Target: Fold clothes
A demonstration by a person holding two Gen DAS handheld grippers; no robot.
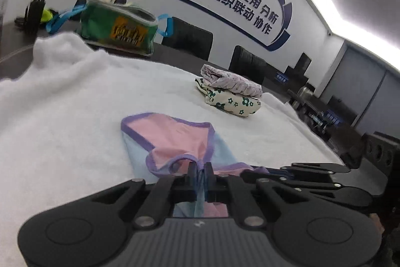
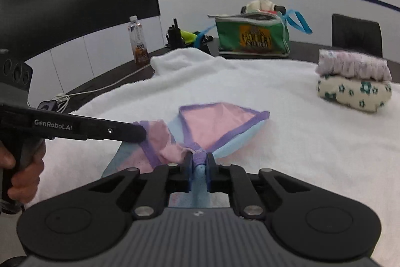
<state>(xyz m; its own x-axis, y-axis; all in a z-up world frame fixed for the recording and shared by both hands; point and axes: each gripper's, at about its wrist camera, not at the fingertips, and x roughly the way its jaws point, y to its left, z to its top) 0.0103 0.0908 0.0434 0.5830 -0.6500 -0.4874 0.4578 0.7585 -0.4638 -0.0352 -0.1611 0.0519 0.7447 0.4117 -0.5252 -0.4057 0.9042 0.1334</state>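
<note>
1. Left wrist view: closest in, the left gripper [image 1: 200,168] has its jaws nipped together on the purple-trimmed near edge of the pink and blue garment [image 1: 170,139], which spreads away from the fingertips onto the white towel [image 1: 62,116]. The right gripper [image 1: 272,170] reaches in from the right to the same near edge.
2. Right wrist view: closest in, the right gripper [image 2: 199,159] is clamped on a bunched purple and blue fold of the garment [image 2: 220,124]; the left gripper [image 2: 142,133] meets the cloth on the left.
3. Risk, as I judge it: both holds are thin pinches of hem, so an uneven lift could let the cloth slip free or twist the fold; a wide far swing might nudge the folded pile [image 2: 352,81].
</note>
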